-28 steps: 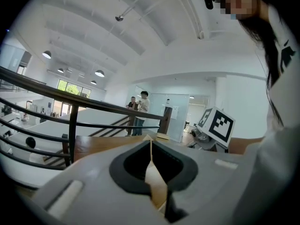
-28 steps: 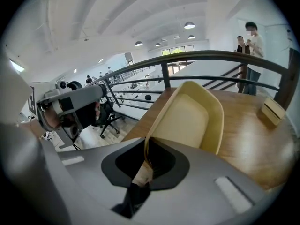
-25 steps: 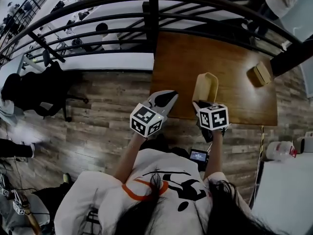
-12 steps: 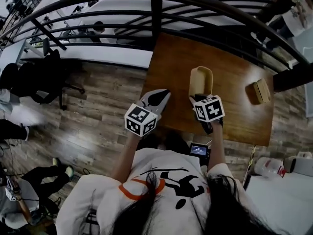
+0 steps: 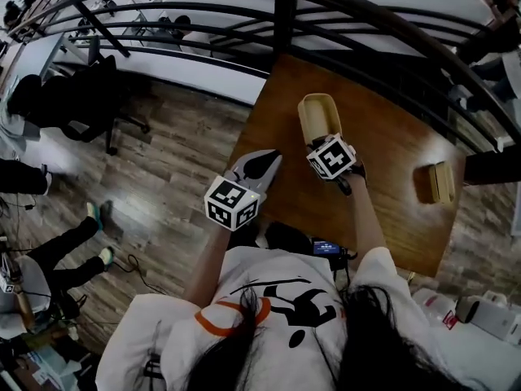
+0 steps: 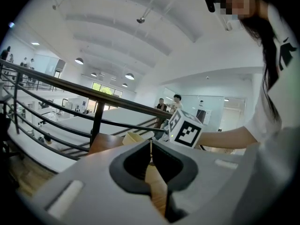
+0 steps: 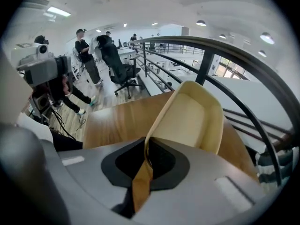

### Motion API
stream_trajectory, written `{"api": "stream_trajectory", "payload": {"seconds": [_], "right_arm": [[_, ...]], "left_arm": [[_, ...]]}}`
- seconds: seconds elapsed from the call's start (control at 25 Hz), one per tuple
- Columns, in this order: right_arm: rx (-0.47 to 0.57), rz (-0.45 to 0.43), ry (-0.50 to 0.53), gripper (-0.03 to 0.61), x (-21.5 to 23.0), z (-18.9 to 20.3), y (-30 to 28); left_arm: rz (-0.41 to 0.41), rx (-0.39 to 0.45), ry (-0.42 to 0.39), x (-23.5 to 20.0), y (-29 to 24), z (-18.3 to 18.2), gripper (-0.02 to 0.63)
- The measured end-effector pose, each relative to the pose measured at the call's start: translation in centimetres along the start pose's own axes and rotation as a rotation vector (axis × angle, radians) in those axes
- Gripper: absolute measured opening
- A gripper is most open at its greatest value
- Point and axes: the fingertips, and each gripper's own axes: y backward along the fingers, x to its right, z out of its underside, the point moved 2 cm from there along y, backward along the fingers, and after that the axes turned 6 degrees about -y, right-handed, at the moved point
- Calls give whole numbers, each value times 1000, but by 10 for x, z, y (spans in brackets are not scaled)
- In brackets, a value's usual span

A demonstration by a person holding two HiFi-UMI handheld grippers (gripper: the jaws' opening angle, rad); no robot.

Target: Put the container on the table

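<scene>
The right hand-held gripper (image 5: 322, 139) is clamping its two jaws on the near rim of the beige container (image 5: 317, 116) - the thin wall is sitting pinched between them, and the open tray is stretching away straight ahead of the jaws, its hollow side facing up and to this gripper's right. The container is hanging over the brown wooden counter (image 5: 383, 194), tilted rather than lying flat; whether its far end is touching the wood is hard to judge from the right gripper view, where the tray is blocking its own underside. The left hand-held gripper (image 5: 267, 158) is hovering just to the left of the right one, over the counter's near left edge, with its jaws pressed together and nothing sitting between them. From the left gripper view, the container's rim is peeking out just beyond those closed jaws, beside the right gripper's marker cube. Well off to the right of the right hand-held gripper, a small tan box (image 5: 437, 183) is lying on the counter - apart from everything else. Beyond the container, a dark railing (image 5: 391, 31) is curving along the counter's far edge.
</scene>
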Motion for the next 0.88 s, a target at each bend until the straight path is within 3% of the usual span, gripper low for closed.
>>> {"api": "stream_trajectory", "payload": {"seconds": [0.56,0.8,0.88], "right_arm": [[-215,53,278,41,65,-15,-84],[-281,92,310,45,82,-7,-94],[-272,81,319,106,81,-6,-96]], "left_arm": [[-112,-10,22,2,12,1,0],[-137,-12,29,-2,18,5,0],[-145,-9,33,-3,20,6,0]]}}
